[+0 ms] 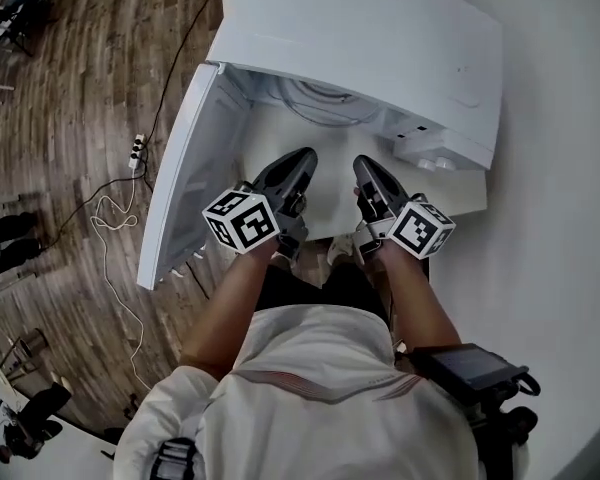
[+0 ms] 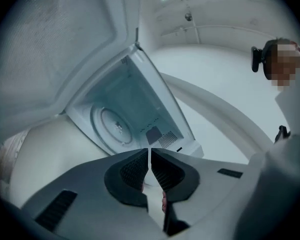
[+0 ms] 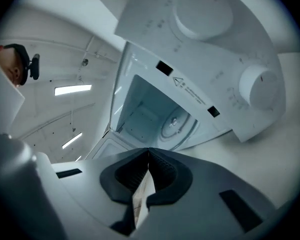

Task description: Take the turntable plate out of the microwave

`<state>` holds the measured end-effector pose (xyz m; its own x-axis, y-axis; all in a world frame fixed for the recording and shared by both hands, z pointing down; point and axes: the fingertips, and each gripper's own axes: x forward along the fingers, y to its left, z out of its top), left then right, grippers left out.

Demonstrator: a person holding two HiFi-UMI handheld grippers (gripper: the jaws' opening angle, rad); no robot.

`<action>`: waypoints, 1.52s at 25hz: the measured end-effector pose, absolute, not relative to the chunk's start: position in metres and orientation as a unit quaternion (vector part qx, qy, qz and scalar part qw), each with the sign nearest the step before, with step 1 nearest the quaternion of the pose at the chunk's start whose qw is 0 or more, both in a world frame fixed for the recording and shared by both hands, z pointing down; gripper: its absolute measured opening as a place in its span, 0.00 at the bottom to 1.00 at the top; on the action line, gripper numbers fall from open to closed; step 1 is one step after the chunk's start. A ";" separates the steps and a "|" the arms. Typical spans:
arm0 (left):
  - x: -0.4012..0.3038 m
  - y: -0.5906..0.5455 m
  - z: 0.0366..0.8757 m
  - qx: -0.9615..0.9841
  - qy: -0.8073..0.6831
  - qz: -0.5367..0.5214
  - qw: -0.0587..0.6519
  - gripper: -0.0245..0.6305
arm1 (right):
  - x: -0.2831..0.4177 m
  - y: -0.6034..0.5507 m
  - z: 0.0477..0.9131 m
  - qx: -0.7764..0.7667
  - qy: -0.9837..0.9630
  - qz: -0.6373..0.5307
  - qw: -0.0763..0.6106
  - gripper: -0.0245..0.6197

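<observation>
Head view: one microwave (image 1: 380, 58) on the white tabletop (image 1: 550, 228), its one door (image 1: 180, 178) swung wide to the left. The left hand-held gripper (image 1: 302, 160) and right hand-held gripper (image 1: 365, 168) are side by side before the open cavity.
Left gripper view: jaws pressed together, empty; one turntable plate (image 2: 115, 126) lies inside the cavity.
Right gripper view: jaws pressed together, empty.

Person: white short-sleeved shirt (image 1: 310, 418) crossed by a thin red chest stripe (image 1: 320, 390). Left gripper (image 1: 303, 156) and right gripper (image 1: 365, 164): dark grey tapering shells, black ribbed pads (image 2: 132, 171), each bearing a white cube (image 1: 240, 221) printed with black square markers.
</observation>
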<state>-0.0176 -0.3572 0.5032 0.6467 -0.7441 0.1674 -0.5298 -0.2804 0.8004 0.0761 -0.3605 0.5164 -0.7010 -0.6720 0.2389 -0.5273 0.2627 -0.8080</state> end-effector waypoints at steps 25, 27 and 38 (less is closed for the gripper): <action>-0.012 -0.392 0.591 0.637 -0.387 -0.249 0.618 0.30 | 0.057 -0.383 0.590 -0.353 0.644 -0.637 0.234 0.24; -0.006 -0.392 0.589 0.636 -0.389 -0.247 0.619 0.30 | 0.058 -0.383 0.590 -0.352 0.639 -0.641 0.238 0.24; -0.021 -0.427 0.596 0.626 -0.366 -0.277 0.630 0.29 | 0.046 -0.417 0.606 -0.370 0.594 -0.657 0.280 0.24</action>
